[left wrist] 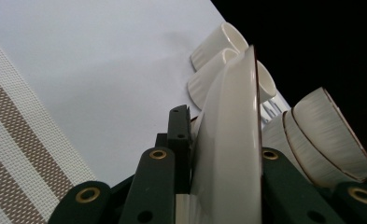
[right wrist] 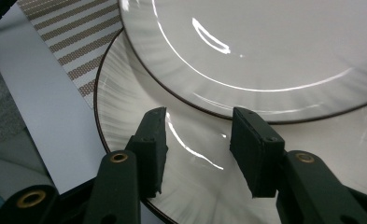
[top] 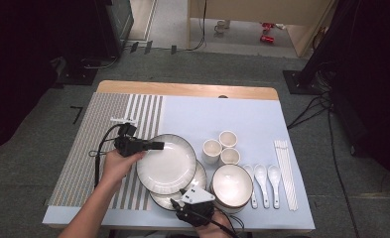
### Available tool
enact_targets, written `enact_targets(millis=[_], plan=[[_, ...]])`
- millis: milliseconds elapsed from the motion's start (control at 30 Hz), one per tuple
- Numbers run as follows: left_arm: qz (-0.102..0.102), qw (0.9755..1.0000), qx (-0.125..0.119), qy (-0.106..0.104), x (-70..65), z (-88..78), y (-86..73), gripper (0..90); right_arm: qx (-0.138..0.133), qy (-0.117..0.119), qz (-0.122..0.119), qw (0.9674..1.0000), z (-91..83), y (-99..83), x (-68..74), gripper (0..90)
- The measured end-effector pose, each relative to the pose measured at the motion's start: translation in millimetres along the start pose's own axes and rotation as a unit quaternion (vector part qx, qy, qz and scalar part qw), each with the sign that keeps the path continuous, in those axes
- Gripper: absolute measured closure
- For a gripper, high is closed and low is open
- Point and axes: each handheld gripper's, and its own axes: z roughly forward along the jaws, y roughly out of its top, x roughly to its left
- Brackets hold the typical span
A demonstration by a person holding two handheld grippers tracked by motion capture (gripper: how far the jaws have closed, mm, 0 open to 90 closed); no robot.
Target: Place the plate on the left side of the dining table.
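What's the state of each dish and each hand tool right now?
Upper plate: lifted, gripped at its rim.
Lower plate: flat on the table.
Bowls: stacked, upright.
Cups: upright, empty.
Spoons: lying side by side.
Left tool: shut on the upper plate.
Right tool: open above the lower plate.

The high view looks forward and down from above the near edge of the table [top: 182,90], far enough to take in its whole top and the floor beyond. The left gripper view sits very close, edge-on to the upper plate [left wrist: 228,154], facing the cups [left wrist: 218,46] at upper right. The right gripper view looks down closely from the near side on both plates; the upper plate appears in all three views.
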Motion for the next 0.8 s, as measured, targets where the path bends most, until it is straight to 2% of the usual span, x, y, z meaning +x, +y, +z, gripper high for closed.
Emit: enact_targets(millis=[100, 467, 800], plan=[[0.002, 1.0, -0.002, 0.008, -0.2, -3.9, 1.1, 79.6, 0.0, 0.001, 0.002, 1.0, -0.1, -0.1, -0.2, 54.9], [-0.013, 0.9996, -0.017, 0.02, 4.2, -16.7, 3.4, 80.5, -0.001, -0.002, 0.014, 0.9999, 0.3, 0.1, -1.4, 48.4], [-0.026, 0.9992, -0.026, 0.017, 7.4, -26.3, 5.0, 80.8, -0.005, -0.004, 0.018, 0.9998, 0.4, -0.7, -2.0, 46.0]])
